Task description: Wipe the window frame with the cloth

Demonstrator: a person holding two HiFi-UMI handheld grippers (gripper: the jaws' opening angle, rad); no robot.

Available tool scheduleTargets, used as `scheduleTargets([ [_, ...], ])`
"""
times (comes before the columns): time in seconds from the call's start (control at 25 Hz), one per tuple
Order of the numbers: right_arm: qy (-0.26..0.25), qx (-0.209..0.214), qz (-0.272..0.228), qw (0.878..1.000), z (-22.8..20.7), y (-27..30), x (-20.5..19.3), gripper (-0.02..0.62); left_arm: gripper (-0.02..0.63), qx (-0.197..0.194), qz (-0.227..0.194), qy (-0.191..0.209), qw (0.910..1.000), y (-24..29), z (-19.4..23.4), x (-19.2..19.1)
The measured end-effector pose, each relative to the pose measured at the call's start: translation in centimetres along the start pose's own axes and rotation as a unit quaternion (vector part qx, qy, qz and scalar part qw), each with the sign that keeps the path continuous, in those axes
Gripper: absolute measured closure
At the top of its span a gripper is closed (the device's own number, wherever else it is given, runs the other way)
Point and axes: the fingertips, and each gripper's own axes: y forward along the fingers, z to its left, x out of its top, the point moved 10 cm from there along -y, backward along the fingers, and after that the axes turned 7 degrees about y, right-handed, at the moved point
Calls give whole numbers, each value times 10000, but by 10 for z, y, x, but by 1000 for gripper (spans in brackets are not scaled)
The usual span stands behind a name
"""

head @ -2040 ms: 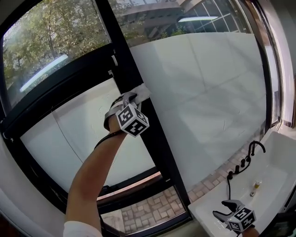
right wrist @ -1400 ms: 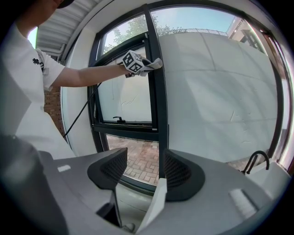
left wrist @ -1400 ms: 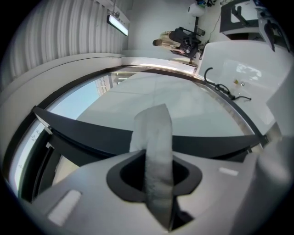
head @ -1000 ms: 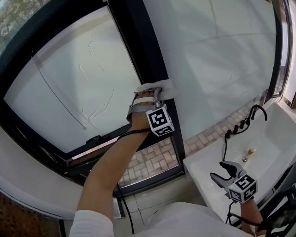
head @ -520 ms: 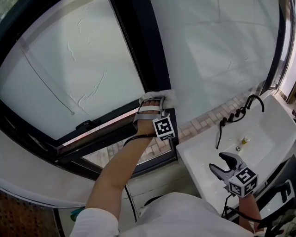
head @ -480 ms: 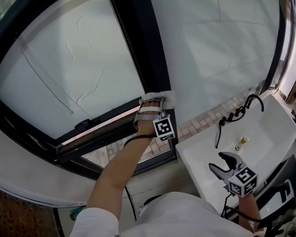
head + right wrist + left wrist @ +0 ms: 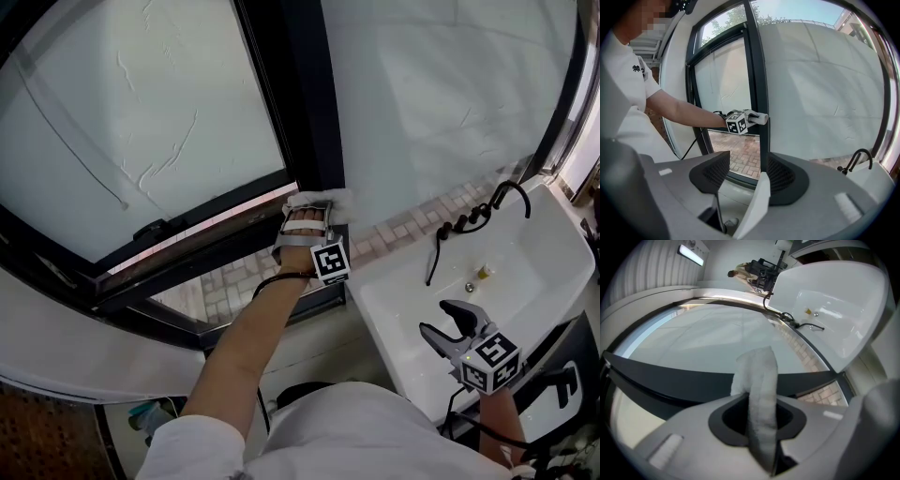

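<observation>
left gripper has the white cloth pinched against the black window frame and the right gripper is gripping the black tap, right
Not the tap. The right gripper has its jaws apart and empty in the right gripper view; it hangs over the white sink, clear of the tap. The left gripper does pinch the white cloth against the black window frame.

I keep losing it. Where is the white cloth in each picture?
Head view: cloth at centre, on the left tool's tip.
Left gripper view: centre, between the jaws.
Right gripper view: small, just left of centre, against the frame.
Shared landmark: the black frame.
</observation>
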Motion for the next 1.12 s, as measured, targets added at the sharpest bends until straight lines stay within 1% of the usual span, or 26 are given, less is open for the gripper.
scheduleTargets([
  [0.2,43,41,203,9998,2,5,-8,350,502,-338,51,-156,9993,8,-32,8],
  [0.28,33,34,269,9996,3,6,-7,350,503,-484,60,-300,9984,11,-42,10],
  [0.32,19,24,287,9996,2,6,-5,349,503,-588,65,-446,9973,13,-45,12],
  [0.36,9,16,299,9996,2,6,-3,350,503,-723,56,-685,9950,13,-47,13],
  [0.4,5,16,309,9995,2,7,-2,349,503,-871,15,-1035,9908,13,-47,14],
  [0.44,6,23,325,9995,2,8,-1,350,502,-997,-73,-1484,9839,11,-47,15],
  [0.48,6,36,351,9994,2,10,0,350,502,-1079,-201,-1984,9740,9,-45,15],
  [0.56,-8,75,425,9991,4,14,1,350,502,-1077,-477,-2919,9492,4,-41,11],
  [0.6,-21,95,460,9989,5,16,2,349,502,-1001,-575,-3278,9377,3,-39,7],
  [0.64,-39,114,486,9987,6,18,3,349,502,-897,-632,-3540,9288,1,-37,2],
  [0.68,-61,130,502,9986,7,20,4,350,502,-787,-659,-3710,9229,0,-36,-3],
  [0.72,-87,142,514,9985,7,23,6,350,502,-688,-667,-3807,9197,-1,-36,-8],
  [0.84,-183,185,551,9981,10,32,12,349,502,-500,-611,-3964,9147,-5,-40,-26],
  [0.96,-281,288,585,9975,18,45,17,350,503,-405,-451,-4209,9051,-14,-46,-55],
  [1.0,-312,332,592,9972,21,50,20,350,503,-388,-414,-4241,9038,-18,-48,-65],
  [1.12,-422,478,600,9962,32,67,28,350,502,-354,-345,-4189,9067,-31,-53,-93],
])
